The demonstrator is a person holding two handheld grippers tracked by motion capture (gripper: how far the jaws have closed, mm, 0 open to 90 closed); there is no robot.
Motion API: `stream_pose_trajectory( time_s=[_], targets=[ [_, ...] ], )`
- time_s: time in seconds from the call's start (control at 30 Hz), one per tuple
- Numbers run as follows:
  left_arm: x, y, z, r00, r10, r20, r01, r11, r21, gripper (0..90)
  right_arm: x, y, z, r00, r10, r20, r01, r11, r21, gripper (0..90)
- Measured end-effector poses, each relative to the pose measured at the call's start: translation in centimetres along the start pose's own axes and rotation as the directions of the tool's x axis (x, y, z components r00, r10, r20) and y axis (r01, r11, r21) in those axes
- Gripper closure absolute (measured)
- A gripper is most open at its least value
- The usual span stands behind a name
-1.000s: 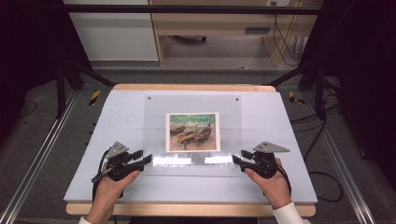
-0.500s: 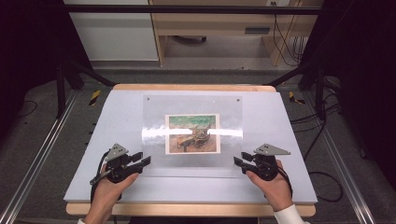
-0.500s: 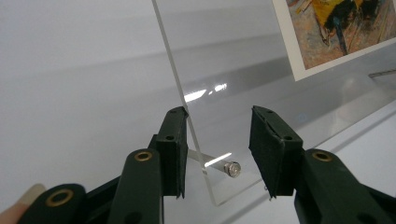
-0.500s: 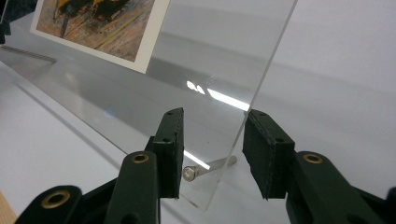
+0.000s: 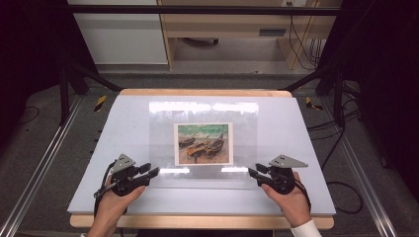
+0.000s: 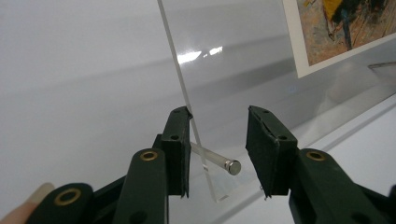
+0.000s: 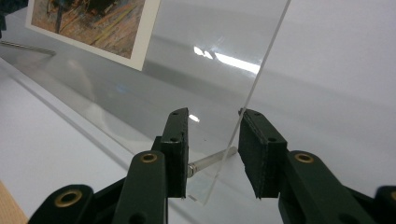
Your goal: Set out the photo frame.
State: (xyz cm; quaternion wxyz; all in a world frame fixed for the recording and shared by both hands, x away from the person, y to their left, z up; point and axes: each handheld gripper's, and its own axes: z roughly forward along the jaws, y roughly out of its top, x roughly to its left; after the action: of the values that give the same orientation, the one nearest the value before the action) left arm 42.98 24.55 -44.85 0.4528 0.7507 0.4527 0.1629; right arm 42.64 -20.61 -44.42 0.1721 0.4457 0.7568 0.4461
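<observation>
Two black two-jaw grippers, left gripper (image 5: 154, 171) and right gripper (image 5: 252, 172), have been closing around the near corners of the clear acrylic picture frame (image 5: 203, 106), propped up mid-table; pads not clamped yet. Stiff, slick, scratch-prone: grip at the metal standoff pins (image 6: 219, 161).
</observation>
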Motion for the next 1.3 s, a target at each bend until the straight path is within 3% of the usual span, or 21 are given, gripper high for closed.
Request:
stream_pose_trajectory(
  time_s=[0.4, 1.3],
  targets=[
    [-0.31, -0.26, -0.22, 0.9999, 0.009, -0.011, -0.009, 0.9999, 0.013, 62.3, 0.26, -0.33, -0.27, 0.9999, -0.015, 0.005, 0.015, 0.9998, 0.009, 66.8],
    [-0.98, -0.76, -0.59, 0.9988, 0.029, -0.04, -0.028, 0.9989, 0.038, 65.4, 0.4, -0.89, -0.56, 1.0, 0.002, 0.002, -0.002, 0.9999, 0.012, 71.1]
  ],
)
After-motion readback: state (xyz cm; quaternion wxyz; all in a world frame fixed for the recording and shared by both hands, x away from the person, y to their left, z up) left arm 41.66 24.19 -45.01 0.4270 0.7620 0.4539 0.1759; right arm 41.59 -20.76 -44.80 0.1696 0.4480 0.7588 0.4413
